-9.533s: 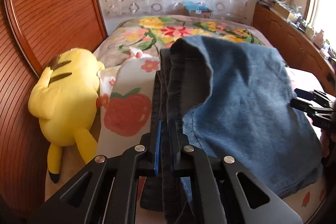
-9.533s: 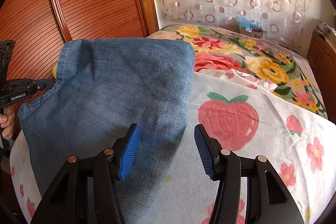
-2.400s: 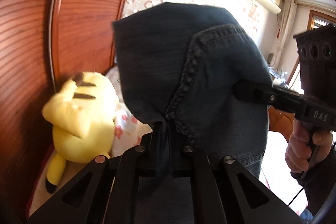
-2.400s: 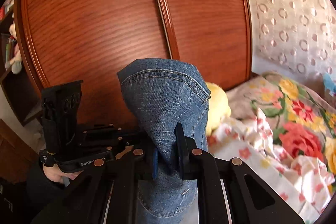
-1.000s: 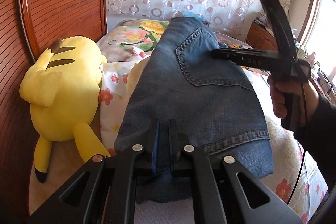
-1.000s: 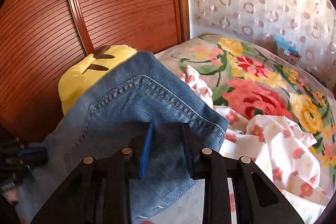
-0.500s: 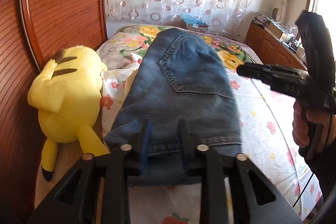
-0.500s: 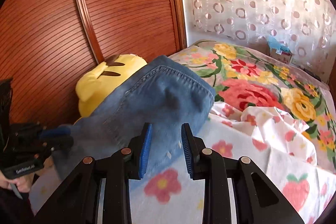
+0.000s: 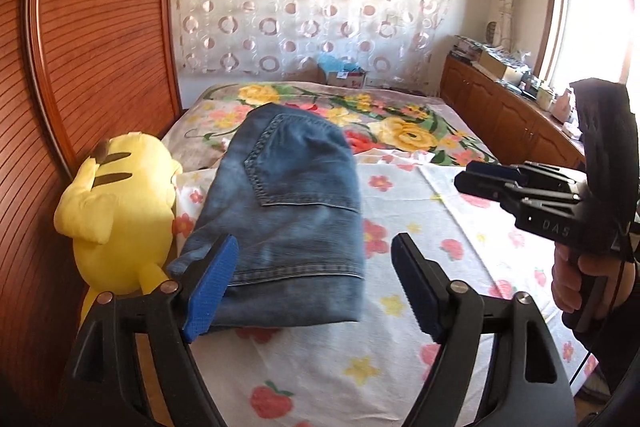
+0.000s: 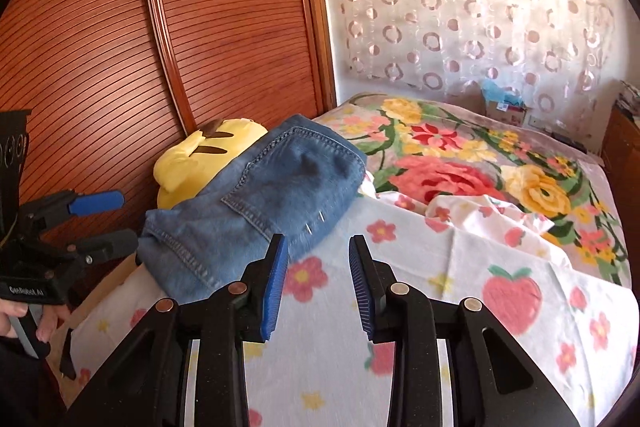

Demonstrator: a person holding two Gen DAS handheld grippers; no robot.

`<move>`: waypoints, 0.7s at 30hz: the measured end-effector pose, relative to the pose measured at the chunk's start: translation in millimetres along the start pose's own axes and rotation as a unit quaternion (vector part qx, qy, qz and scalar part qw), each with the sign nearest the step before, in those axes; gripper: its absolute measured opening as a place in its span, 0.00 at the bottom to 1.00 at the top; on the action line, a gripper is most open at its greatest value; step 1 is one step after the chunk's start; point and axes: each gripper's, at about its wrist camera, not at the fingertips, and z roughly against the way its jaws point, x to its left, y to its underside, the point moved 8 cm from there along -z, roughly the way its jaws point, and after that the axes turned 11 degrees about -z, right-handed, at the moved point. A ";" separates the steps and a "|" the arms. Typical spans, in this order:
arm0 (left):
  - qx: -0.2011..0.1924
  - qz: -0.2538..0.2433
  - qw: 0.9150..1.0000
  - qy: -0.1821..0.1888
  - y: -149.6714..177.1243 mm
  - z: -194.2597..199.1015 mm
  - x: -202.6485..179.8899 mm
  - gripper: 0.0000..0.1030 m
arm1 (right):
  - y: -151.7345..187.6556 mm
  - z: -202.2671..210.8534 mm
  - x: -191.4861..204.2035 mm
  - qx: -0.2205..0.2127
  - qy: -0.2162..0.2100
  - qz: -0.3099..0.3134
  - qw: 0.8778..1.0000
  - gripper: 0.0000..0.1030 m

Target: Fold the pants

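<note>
The blue denim pants point(image 9: 288, 211) lie folded in a compact stack on the white flowered sheet point(image 9: 420, 227), back pocket up, next to a yellow plush toy. They also show in the right wrist view point(image 10: 260, 203). My left gripper point(image 9: 316, 287) is wide open and empty, just in front of the pants' near edge. My right gripper point(image 10: 318, 283) is open and empty, pulled back to the right of the pants. Each gripper shows in the other's view: the right one point(image 9: 480, 179), the left one point(image 10: 100, 223).
A yellow plush toy point(image 9: 116, 211) lies against the ribbed wooden wardrobe door point(image 9: 92, 67) at the left of the pants. A floral blanket point(image 10: 460, 155) covers the far half of the bed. A wooden cabinet point(image 9: 508, 123) runs along the right wall.
Both grippers have let go of the pants and opened. They have drawn back from the pants, which now rest folded on the bed.
</note>
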 end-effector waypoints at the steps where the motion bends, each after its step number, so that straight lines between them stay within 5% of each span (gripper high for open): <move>1: -0.006 -0.002 1.000 -0.002 -1.5 4.2 -3.8 0.84 | 1.7 3.3 -0.7 0.000 0.001 -0.002 1.000 0.32; 16: -0.028 -0.026 0.999 -0.023 -8.6 41.5 -48.0 0.84 | 34.1 83.7 -23.4 -0.028 0.031 -0.033 0.999 0.44; 21: -0.025 -0.035 0.999 -0.023 -2.1 49.6 -69.8 0.84 | 53.1 118.6 -32.7 -0.041 0.050 -0.045 0.997 0.55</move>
